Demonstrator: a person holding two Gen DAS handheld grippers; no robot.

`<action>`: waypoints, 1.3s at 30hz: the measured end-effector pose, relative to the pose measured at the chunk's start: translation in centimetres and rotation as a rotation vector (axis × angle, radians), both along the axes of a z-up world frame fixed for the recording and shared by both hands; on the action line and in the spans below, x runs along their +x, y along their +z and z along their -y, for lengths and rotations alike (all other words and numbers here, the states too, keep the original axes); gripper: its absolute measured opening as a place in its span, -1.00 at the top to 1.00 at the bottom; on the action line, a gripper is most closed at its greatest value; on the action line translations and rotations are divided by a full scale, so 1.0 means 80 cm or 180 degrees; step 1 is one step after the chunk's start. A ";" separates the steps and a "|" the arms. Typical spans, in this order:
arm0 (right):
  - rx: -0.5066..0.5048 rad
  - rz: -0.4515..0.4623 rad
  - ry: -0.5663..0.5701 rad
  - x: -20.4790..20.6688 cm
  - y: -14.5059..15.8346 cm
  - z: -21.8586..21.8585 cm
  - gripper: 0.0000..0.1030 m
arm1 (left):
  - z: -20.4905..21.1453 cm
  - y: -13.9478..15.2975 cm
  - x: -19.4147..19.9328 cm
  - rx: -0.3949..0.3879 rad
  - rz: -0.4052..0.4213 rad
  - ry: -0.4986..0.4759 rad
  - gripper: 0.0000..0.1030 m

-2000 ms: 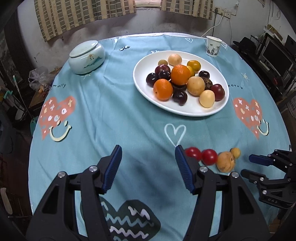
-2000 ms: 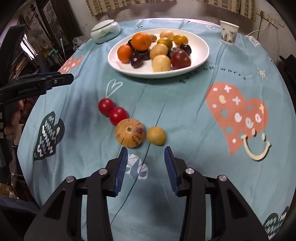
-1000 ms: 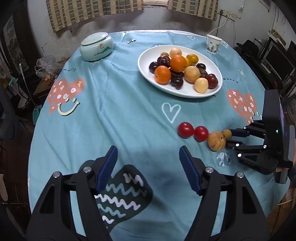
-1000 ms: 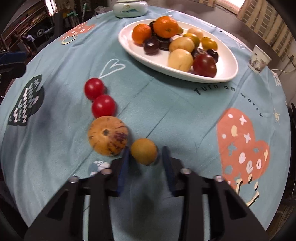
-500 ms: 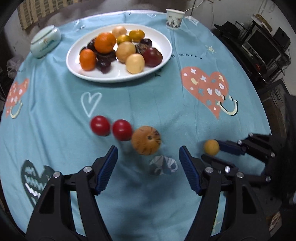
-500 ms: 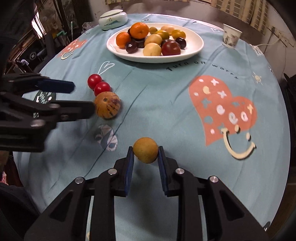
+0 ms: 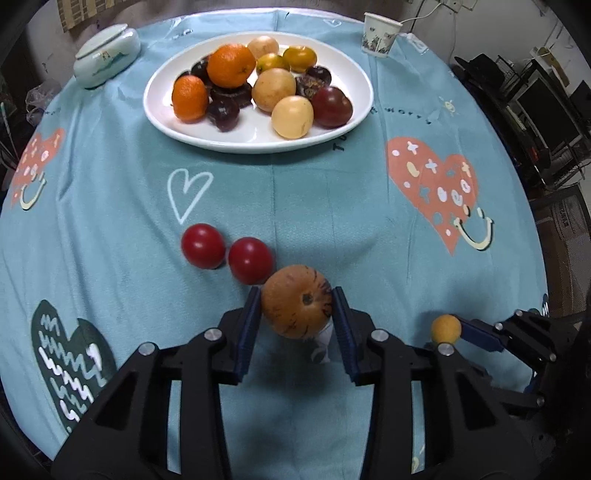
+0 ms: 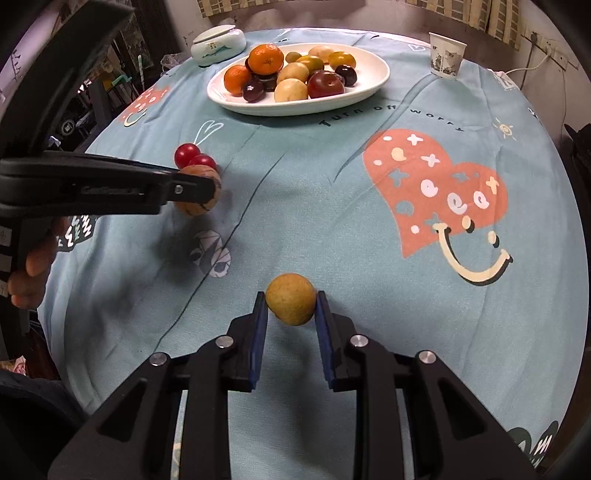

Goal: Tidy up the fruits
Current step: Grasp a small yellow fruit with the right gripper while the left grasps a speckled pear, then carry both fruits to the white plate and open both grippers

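Observation:
My left gripper [image 7: 296, 306] is shut on a brown streaked round fruit [image 7: 297, 311], held just above the cloth; it also shows in the right wrist view [image 8: 195, 195]. My right gripper [image 8: 290, 304] is shut on a small yellow fruit [image 8: 290, 303], lifted off the table; it also shows in the left wrist view [image 7: 446, 328]. Two red tomatoes [image 7: 203, 245] [image 7: 251, 260] lie on the cloth just left of the held brown fruit. A white oval plate [image 7: 354, 114] at the far side holds several oranges, plums and yellow fruits.
A lidded pale ceramic jar [image 7: 107, 55] stands at the back left. A paper cup [image 7: 380, 35] stands at the back right. The round table is covered by a teal cloth [image 7: 110, 206] with heart prints. Furniture stands beyond the right edge.
My left gripper has moved in and shut on the brown streaked fruit, which was lying free between its open fingers before. My right gripper still holds the small yellow fruit, lifted.

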State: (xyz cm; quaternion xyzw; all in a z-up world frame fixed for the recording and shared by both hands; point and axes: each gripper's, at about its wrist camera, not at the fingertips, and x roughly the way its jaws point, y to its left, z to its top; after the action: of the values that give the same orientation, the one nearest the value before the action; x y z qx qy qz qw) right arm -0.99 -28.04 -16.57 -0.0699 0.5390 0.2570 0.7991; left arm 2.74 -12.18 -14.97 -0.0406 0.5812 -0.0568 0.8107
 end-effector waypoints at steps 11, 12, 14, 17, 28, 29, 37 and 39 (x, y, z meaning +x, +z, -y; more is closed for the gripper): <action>0.0271 0.0151 -0.0080 -0.023 0.036 -0.041 0.50 | -0.088 0.055 -0.057 0.0106 0.0340 0.0156 0.24; 0.0291 0.0153 -0.0070 -0.025 0.039 -0.047 0.50 | -0.101 0.059 -0.062 0.0110 0.0353 0.0190 0.24; 0.0308 0.0168 -0.0058 -0.029 0.043 -0.057 0.50 | -0.123 0.065 -0.069 0.0132 0.0402 0.0255 0.24; 0.0328 0.0178 -0.0024 -0.033 0.050 -0.072 0.50 | -0.153 0.074 -0.078 0.0143 0.0475 0.0367 0.25; 0.0289 0.0053 0.0090 -0.042 0.040 -0.108 0.50 | -0.183 0.073 -0.080 0.0178 0.0478 0.0325 0.25; 0.0279 0.0034 0.0099 -0.042 0.037 -0.110 0.50 | -0.179 0.071 -0.079 0.0174 0.0468 0.0286 0.25; 0.0205 0.0007 0.0146 -0.022 0.034 -0.118 0.50 | -0.125 0.067 -0.035 0.0154 0.0479 -0.0147 0.24; 0.0187 0.0062 0.0145 -0.007 0.040 -0.118 0.50 | -0.118 0.072 -0.016 0.0148 0.0522 -0.0190 0.24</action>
State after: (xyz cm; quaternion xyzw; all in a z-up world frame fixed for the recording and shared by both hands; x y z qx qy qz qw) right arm -1.53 -18.62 -13.39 -0.0612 0.5217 0.2902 0.7999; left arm 1.48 -2.76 -9.17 0.0003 0.5151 -0.0706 0.8542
